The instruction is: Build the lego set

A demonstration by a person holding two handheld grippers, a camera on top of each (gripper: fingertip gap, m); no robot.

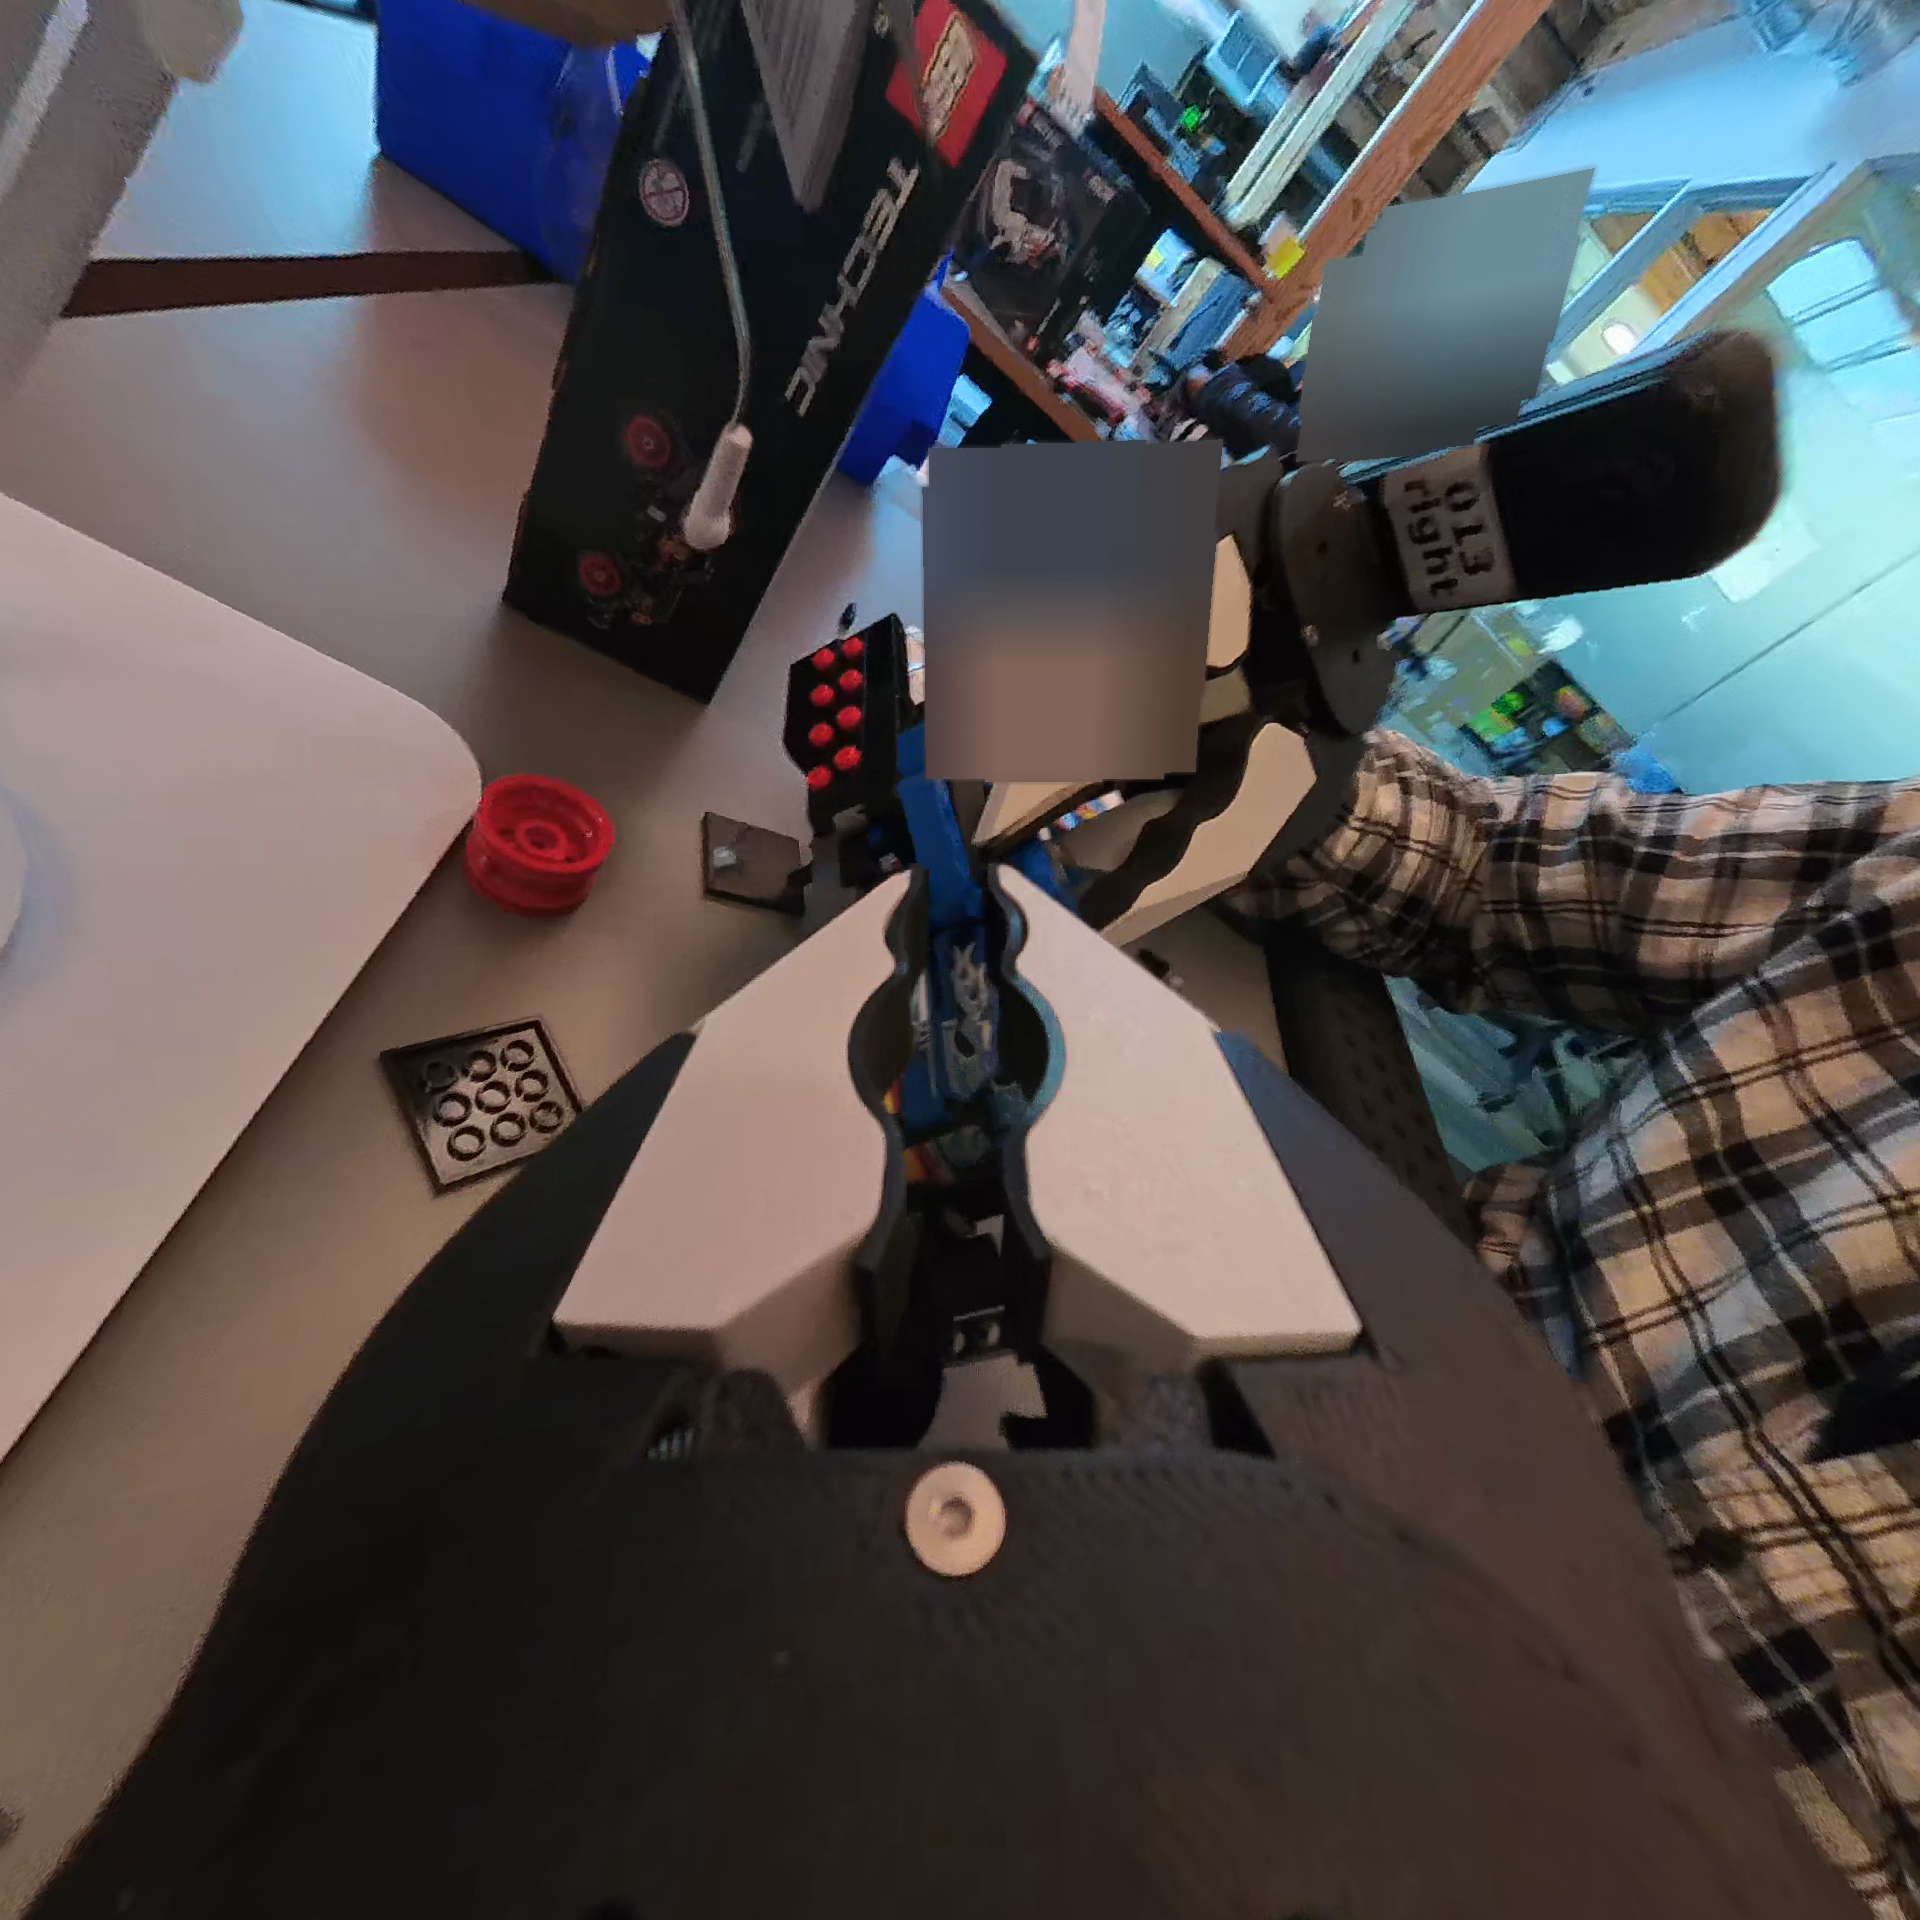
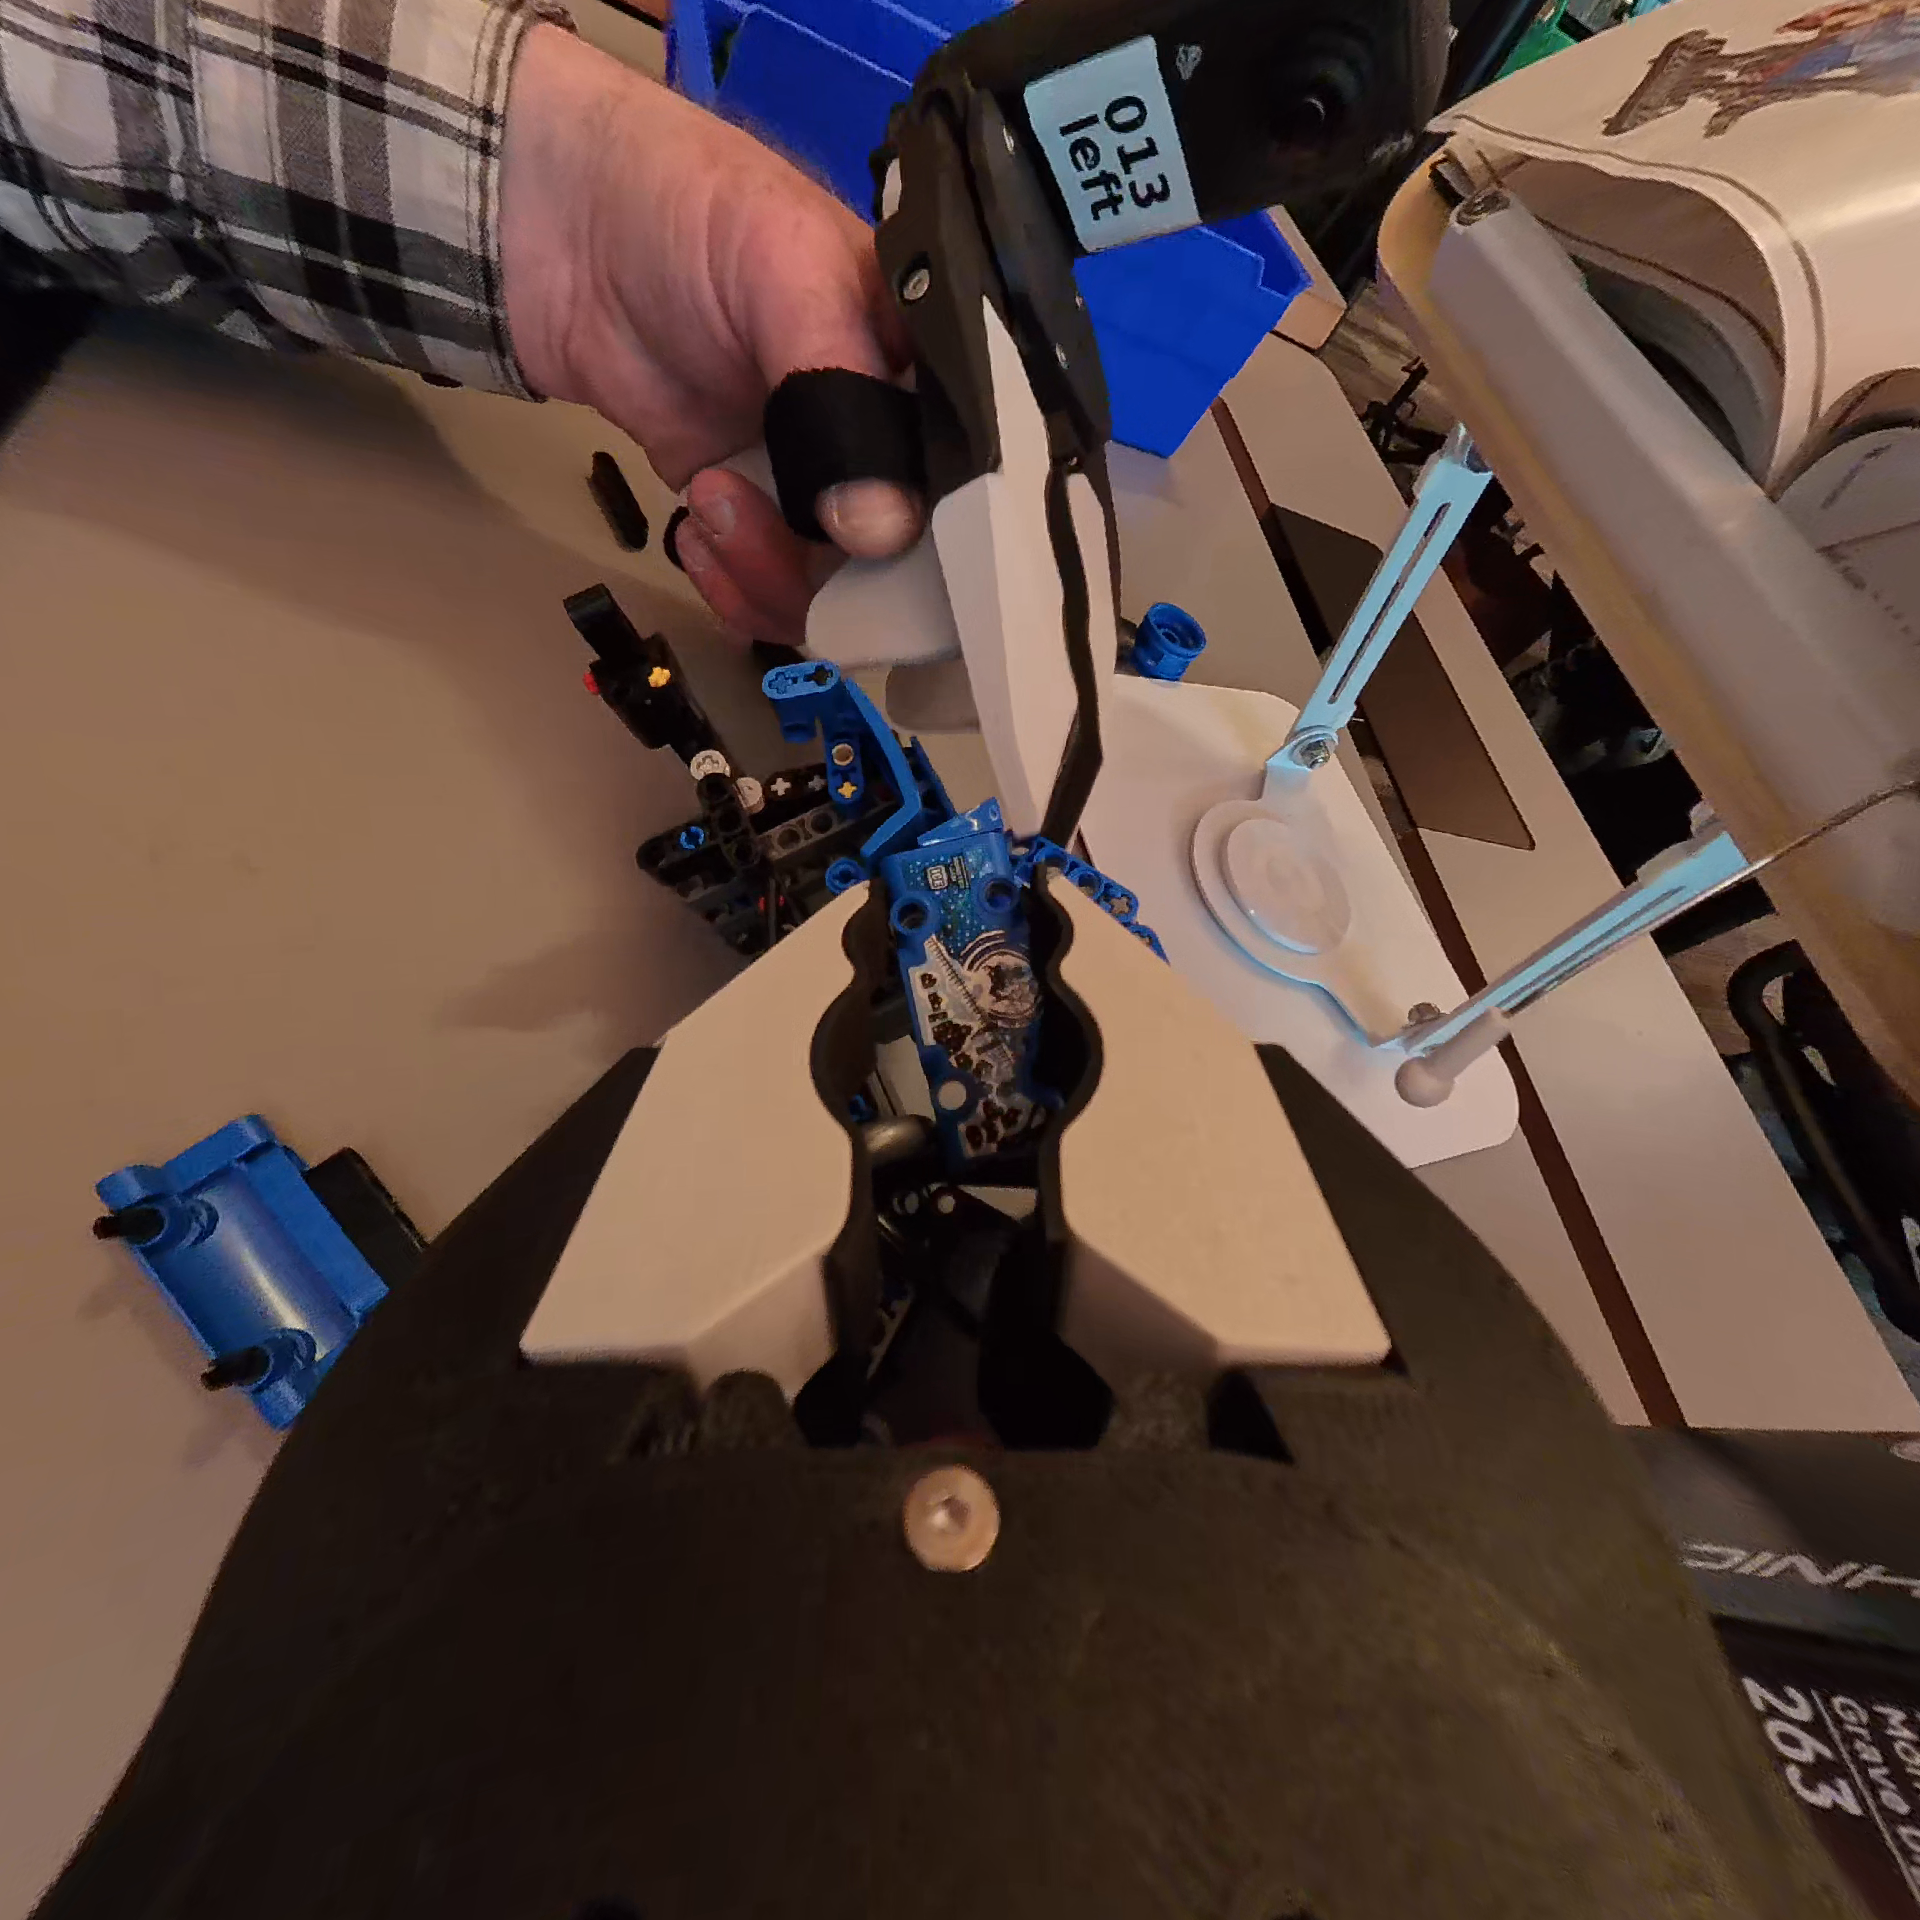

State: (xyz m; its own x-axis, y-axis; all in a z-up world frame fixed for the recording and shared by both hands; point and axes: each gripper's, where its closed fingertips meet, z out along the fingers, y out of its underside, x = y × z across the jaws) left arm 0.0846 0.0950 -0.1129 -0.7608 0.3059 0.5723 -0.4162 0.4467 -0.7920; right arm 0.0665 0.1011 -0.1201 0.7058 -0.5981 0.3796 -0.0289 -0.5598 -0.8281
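While both tongs pinch the same blue-and-black model, the step in hand looks like steadying it to seat a panel, so pressure should stay even and square, without twisting.

From the left wrist view, the left tongs (image 1: 954, 940) are nearly closed on a blue printed panel (image 1: 961, 1023) of the lego model (image 1: 868, 727), which sits low over the counter (image 1: 312, 499), its black block with red pins pointing away. The right tongs (image 1: 1132, 831) meet the model from the far side. Loose parts lie just left: a red wheel hub (image 1: 538, 842), a small black tile (image 1: 750, 860) and a black plate (image 1: 481, 1099). The tall set box (image 1: 748, 343) stands close behind and could be knocked.

From the right wrist view, the right tongs (image 2: 951, 914) are closed almost fully on the same printed panel, and a hand (image 2: 686, 270) drives the left tongs down from above. A blue cylinder piece (image 2: 244, 1262) waits at the left; a white book stand (image 2: 1299, 883) crowds the right side.
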